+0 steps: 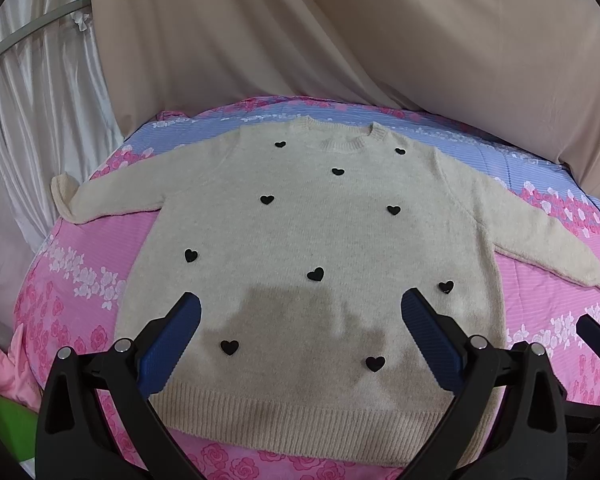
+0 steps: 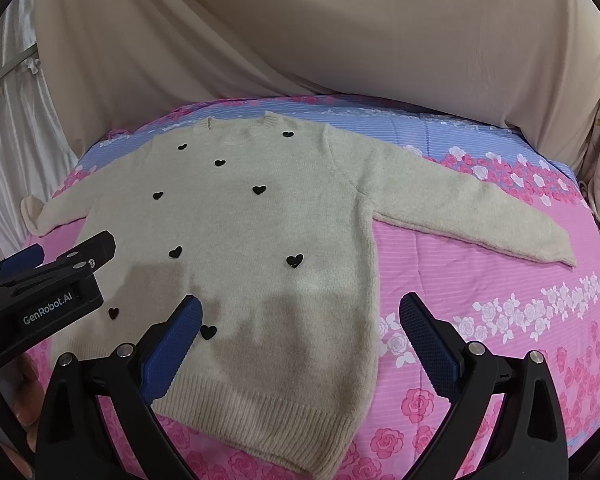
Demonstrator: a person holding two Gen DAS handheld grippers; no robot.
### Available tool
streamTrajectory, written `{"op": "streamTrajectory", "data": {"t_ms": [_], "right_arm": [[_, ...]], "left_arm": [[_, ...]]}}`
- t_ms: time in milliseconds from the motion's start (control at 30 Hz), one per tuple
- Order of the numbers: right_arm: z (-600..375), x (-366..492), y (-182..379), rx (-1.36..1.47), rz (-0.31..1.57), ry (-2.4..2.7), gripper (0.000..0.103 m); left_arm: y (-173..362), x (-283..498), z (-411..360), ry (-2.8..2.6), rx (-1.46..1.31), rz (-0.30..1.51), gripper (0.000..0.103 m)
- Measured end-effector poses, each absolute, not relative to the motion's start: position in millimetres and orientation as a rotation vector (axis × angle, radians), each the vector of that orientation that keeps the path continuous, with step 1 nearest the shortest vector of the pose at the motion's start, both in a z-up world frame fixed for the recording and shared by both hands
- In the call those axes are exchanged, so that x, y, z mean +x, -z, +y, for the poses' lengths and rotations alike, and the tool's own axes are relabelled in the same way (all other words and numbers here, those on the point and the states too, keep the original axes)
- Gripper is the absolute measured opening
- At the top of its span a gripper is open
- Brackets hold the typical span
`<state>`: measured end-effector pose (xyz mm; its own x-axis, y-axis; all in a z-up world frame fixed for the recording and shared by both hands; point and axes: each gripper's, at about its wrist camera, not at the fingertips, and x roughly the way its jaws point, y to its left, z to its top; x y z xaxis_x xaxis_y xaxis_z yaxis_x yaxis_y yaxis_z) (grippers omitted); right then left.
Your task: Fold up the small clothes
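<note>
A cream knit sweater (image 1: 320, 232) with small black hearts lies flat, front up, on a pink and blue floral bedsheet (image 1: 76, 256), both sleeves spread out sideways and the ribbed hem nearest me. It also shows in the right wrist view (image 2: 260, 224). My left gripper (image 1: 300, 308) is open and empty, hovering above the lower middle of the sweater. My right gripper (image 2: 300, 312) is open and empty, hovering above the sweater's lower right side near the hem. The left gripper's body (image 2: 48, 280) shows at the left of the right wrist view.
Beige cloth (image 1: 340, 32) hangs behind the bed, with white curtains (image 1: 32, 92) at the left. A pink garment (image 1: 4, 368) and something green (image 1: 0, 412) lie at the bed's left edge. The right sleeve (image 2: 480, 216) reaches toward the bed's right edge.
</note>
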<state>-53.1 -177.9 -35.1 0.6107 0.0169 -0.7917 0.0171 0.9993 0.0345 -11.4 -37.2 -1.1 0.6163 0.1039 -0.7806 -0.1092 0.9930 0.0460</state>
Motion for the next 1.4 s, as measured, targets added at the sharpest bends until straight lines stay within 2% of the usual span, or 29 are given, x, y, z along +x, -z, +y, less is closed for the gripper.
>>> {"op": "streamTrajectory", "data": {"t_ms": [1400], "right_arm": [[-185.0, -50.5, 37.9, 0.071, 0.934, -0.014, 0.097]], "left_arm": [[7.4, -17.5, -39.0, -0.117, 0.001, 0.905, 0.098]]}}
